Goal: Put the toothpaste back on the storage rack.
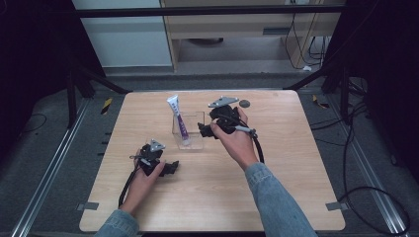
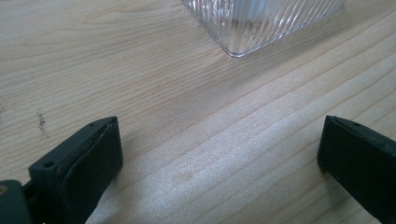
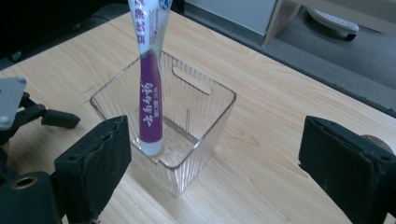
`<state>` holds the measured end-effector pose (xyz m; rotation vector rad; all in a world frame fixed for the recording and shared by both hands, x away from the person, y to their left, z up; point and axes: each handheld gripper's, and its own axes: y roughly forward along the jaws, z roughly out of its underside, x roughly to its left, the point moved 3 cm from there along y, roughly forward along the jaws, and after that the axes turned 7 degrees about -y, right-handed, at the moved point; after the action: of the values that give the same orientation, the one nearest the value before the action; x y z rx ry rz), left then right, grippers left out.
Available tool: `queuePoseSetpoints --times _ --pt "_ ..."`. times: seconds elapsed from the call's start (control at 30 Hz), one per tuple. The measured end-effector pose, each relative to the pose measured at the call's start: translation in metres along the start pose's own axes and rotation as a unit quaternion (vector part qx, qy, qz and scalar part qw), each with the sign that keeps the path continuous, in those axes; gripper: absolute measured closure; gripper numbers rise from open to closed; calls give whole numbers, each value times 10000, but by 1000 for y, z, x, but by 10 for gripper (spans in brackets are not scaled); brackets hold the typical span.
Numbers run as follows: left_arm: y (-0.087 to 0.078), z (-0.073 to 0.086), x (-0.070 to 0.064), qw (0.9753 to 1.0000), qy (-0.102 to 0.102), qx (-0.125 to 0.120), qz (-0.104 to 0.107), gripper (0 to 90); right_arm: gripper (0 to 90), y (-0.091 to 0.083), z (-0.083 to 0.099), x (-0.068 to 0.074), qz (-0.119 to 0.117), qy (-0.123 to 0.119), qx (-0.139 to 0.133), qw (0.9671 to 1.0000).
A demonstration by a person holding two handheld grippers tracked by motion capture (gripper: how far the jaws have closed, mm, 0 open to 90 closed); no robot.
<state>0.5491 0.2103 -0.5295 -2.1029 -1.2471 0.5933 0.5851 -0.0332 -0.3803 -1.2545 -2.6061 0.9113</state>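
Presently, a tube [image 1: 178, 120] stands tilted inside the clear box [image 1: 195, 143]. Right tongs [image 1: 207, 131], spread wide, sit at its 3 o'clock; left tongs [image 1: 173, 168], wide, rest at 7 o'clock on the bench [image 1: 276, 168].

Light wooden table [image 1: 276, 187]. Clear plastic box [image 1: 189, 131] in middle, purple-and-white tube [image 1: 179, 120] standing inside, leaning. Right black gripper [image 1: 205, 129] just beside box. Left black gripper [image 1: 171, 168] near box, resting on table.

A small dark round disc [image 1: 244, 103] lies on the wooden surface [image 1: 296, 168] near its far edge. Behind stands a pale cabinet [image 1: 237, 29], and cables [image 1: 356, 148] lie on the floor.
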Motion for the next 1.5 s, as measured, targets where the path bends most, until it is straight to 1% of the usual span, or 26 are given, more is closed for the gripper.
queuePoseSetpoints --times 0.03,0.1,0.17,0.37,0.63,0.83,1.0,1.13,1.3,1.33,1.43,1.5 --pt "0 0 0 10000 1 -1 0 0 95 0 2 -1 1 -24 16 10000" --pt "0 0 0 10000 0 -1 1 0 96 -2 6 -3 0 25 49 10000" --pt "0 0 0 10000 -3 0 0 0 96 -3 9 -5 5 -4 48 10000" --pt "0 0 0 10000 -11 1 2 0 94 -8 19 -10 -5 170 81 9998" --pt "0 0 0 10000 4 12 0 0 75 -12 32 -23 134 306 148 9993" --pt "0 0 0 10000 -11 0 -10 0 75 -15 53 -38 297 533 319 9976" --pt "0 0 -1 10000 -20 -2 -10 0 75 -18 72 -49 396 653 416 9962" --pt "0 0 -1 10000 -19 -2 -11 0 75 -23 85 -57 501 692 491 9951" --pt "0 0 -1 10000 -20 -4 -10 0 75 -28 99 -67 590 823 549 9933" --pt "0 0 -1 10000 -21 -6 -9 0 75 -29 102 -69 624 804 582 9931" --pt "0 0 -1 10000 -23 -5 -9 0 75 -31 108 -73 661 864 618 9921" --pt "0 0 -1 10000 -23 -7 -8 0 75 -32 114 -76 695 861 693 9914"
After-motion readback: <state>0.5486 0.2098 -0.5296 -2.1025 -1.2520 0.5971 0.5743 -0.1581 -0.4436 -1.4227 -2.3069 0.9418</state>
